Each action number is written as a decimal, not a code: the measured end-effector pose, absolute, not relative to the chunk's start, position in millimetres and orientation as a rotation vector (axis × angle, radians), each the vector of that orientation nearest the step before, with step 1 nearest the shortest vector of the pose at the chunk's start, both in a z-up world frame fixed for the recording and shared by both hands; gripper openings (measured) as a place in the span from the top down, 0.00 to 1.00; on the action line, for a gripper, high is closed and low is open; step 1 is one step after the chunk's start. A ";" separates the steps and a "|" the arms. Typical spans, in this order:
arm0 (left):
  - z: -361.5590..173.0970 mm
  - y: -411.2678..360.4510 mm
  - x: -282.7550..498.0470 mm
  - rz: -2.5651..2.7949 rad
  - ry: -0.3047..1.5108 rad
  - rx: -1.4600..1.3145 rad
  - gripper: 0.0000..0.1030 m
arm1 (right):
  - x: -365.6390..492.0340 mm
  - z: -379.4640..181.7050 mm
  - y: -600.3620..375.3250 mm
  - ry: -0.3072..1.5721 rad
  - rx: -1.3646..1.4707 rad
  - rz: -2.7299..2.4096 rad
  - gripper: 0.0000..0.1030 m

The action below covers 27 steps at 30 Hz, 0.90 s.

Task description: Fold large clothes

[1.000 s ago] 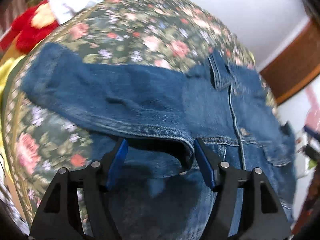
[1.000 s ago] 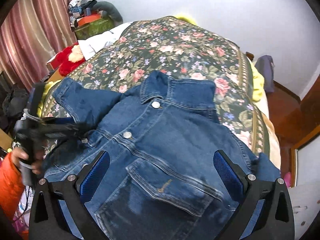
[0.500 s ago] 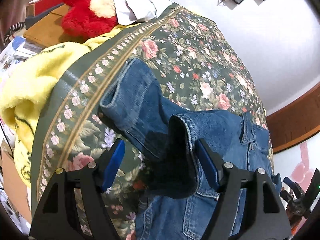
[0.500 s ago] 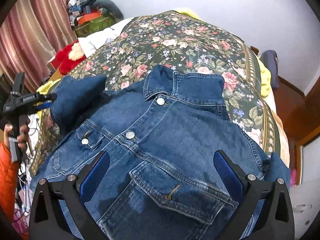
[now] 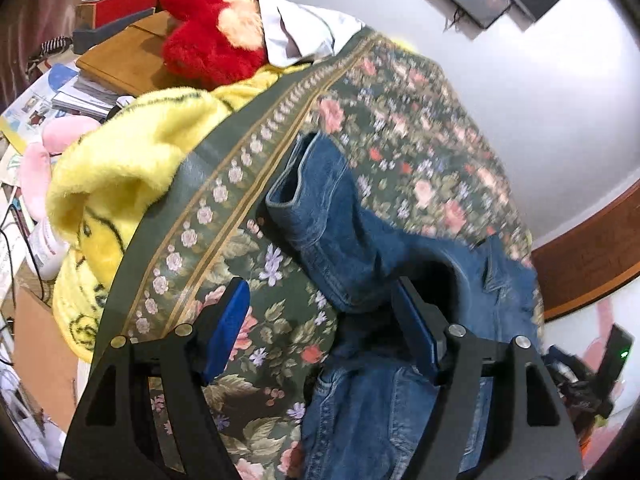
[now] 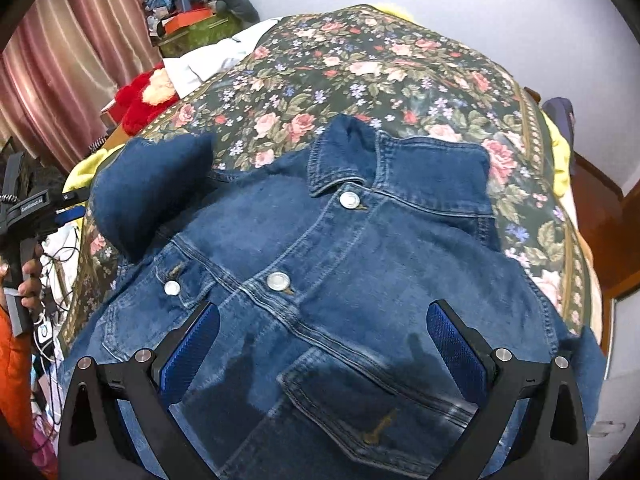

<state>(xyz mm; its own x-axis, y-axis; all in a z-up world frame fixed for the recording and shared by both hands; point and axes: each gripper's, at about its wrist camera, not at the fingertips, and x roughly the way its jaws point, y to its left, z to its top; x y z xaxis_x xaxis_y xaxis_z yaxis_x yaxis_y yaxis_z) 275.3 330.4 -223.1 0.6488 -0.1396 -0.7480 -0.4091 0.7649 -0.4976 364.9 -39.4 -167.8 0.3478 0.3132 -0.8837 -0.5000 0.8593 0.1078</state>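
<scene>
A blue denim jacket (image 6: pixel 352 272) lies front up, buttoned, on a floral bedspread (image 6: pixel 360 64). Its collar (image 6: pixel 392 160) points to the far side. Its left sleeve (image 5: pixel 320 216) lies bent and bunched at the bed's left side; it also shows in the right wrist view (image 6: pixel 152 192). My left gripper (image 5: pixel 324 328) is open, with the sleeve's upper part just ahead and against its right finger (image 5: pixel 416 332). My right gripper (image 6: pixel 320 344) is open and empty above the jacket's chest pocket (image 6: pixel 376 404).
A yellow fleece blanket (image 5: pixel 120 184) hangs off the bed's left edge. A red plush toy (image 5: pixel 208 48) and white cloth (image 5: pixel 304 32) sit at the far left. A cluttered desk (image 5: pixel 60 92) stands beside the bed. A wooden frame (image 6: pixel 600 216) borders the right.
My left gripper pulled back to the left, off the jacket body and away from the sleeve, which now lies bunched on the bed. The right gripper stayed open over the jacket.
</scene>
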 end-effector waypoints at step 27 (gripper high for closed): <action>-68.5 144.3 379.6 -0.033 0.597 -0.182 0.83 | 368.9 -141.0 -102.7 1.048 -0.042 0.414 0.00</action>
